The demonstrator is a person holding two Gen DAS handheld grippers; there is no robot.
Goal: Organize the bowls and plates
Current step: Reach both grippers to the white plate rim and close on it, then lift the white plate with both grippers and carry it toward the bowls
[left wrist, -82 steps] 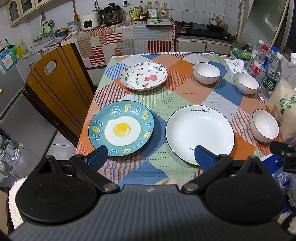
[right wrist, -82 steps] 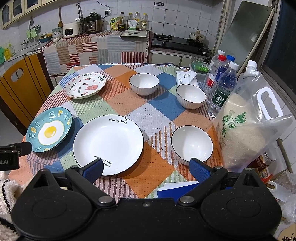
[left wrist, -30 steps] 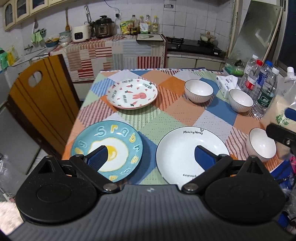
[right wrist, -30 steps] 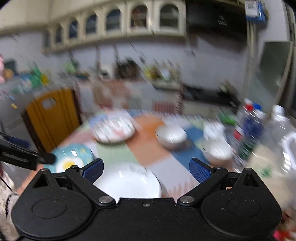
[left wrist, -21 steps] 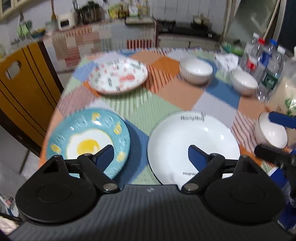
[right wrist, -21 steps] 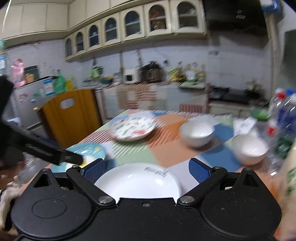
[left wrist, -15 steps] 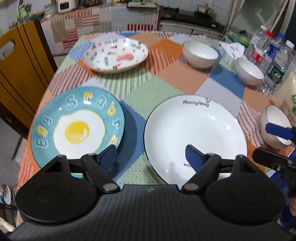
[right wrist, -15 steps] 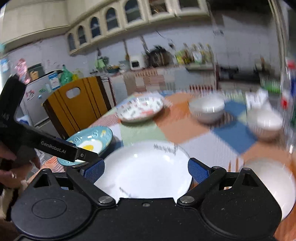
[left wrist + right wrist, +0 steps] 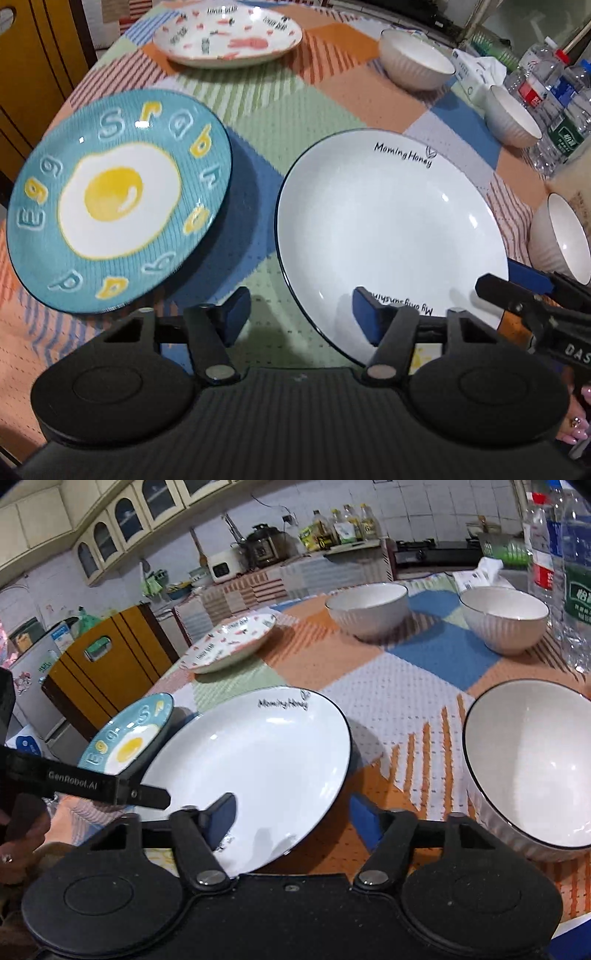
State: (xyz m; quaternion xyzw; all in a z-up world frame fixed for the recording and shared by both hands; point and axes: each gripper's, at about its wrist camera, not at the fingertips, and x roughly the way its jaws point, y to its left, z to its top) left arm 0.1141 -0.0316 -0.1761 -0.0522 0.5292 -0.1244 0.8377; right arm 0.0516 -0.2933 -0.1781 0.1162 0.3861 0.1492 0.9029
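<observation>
Both grippers have dropped from a raised, wide-open hover to the near rim of the white "Morning Honey" plate (image 9: 388, 229), and the jaws of both have just been closing.

Left gripper (image 9: 299, 314): the plate's near-left rim now lies between its pads, one pad over the cloth left of the rim, the other over the plate's inner face. The pads aren't clenched yet; there is a gap on both sides, so nothing is grasped.

Right gripper (image 9: 291, 812): the near-right rim sits between its pads, the left pad above the plate surface, the right one beside the rim over the tablecloth (image 9: 406, 701). Contact is hard to judge from here, probably none.

Egg plate (image 9: 114, 206) lies left of the left claw, untouched. Nearest white bowl (image 9: 535, 768) is just right of the right claw.

Reading: a two-handed pick of the big plate is being set up, probably as the base of the stack.
</observation>
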